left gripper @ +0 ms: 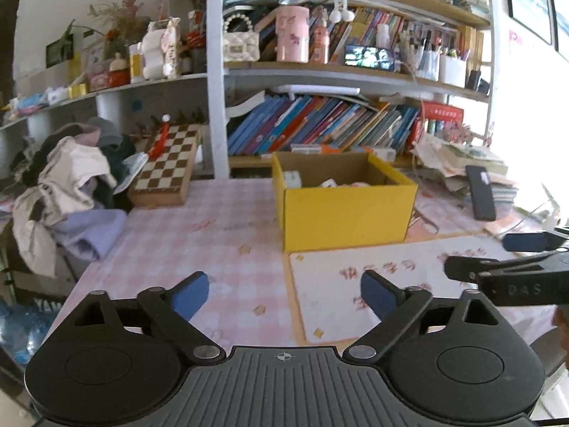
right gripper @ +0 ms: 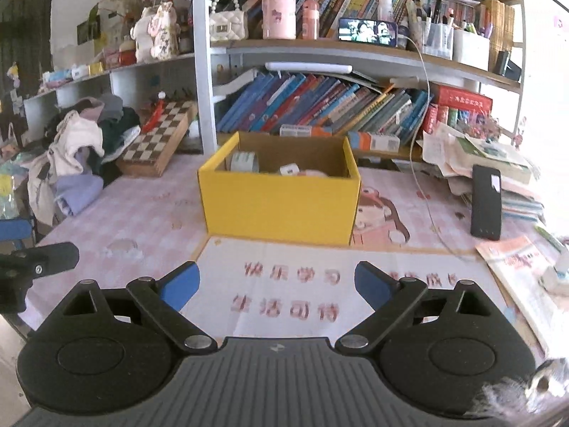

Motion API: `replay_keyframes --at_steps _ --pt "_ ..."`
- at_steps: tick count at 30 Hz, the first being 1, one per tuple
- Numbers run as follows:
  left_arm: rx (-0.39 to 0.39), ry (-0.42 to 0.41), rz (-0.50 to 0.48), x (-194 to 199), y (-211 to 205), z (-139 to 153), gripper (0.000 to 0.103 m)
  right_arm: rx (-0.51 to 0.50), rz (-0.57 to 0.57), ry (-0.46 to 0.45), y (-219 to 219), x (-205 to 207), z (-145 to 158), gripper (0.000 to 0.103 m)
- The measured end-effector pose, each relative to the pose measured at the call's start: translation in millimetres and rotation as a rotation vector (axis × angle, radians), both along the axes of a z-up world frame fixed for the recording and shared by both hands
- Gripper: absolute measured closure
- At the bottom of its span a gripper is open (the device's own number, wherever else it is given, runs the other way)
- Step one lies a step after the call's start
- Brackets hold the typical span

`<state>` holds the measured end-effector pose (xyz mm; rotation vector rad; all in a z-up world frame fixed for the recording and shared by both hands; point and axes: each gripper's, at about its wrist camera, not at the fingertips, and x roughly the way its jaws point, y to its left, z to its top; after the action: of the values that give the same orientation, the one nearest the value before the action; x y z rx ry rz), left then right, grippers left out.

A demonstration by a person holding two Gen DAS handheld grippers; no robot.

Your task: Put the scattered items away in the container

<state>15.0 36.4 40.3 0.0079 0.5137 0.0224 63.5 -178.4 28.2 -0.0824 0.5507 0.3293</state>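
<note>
A home study corner: crammed bookshelves (right gripper: 320, 103), piled clothes (right gripper: 78, 149), cartoon-print desk (right gripper: 142, 213).

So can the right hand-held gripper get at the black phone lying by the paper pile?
Probably yes. The right hand-held gripper is open and empty, and the black phone lies exposed ahead to its right, with only bare tablecloth and a thin white cable between.

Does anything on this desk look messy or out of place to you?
Yes. A heap of clothes is dumped on the desk's left end, and a chessboard leans tilted against it. On the right, a stack of papers sprawls unevenly. The yellow box sits upright with items inside.
</note>
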Motion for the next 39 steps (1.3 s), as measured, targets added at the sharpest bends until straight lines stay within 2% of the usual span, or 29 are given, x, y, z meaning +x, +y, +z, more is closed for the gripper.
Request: replay_keyframes --at_steps 11,15,28,39 --pt "0.097 0.041 -0.07 -22 -25 -18 0.003 -0.033 -0.056 0.043 4 -35 -22 0.003" --pt "0.161 0.038 -0.05 -23 -32 -24 0.003 -0.045 -0.056 0.051 6 -39 -24 0.003" --pt "0.165 0.081 -0.05 -21 -30 -30 0.0 -0.067 -0.078 0.092 8 -39 -31 0.0" --pt "0.167 0.083 -0.053 -18 -29 -32 0.0 -0.064 -0.123 0.122 -1 -41 -35 0.0"
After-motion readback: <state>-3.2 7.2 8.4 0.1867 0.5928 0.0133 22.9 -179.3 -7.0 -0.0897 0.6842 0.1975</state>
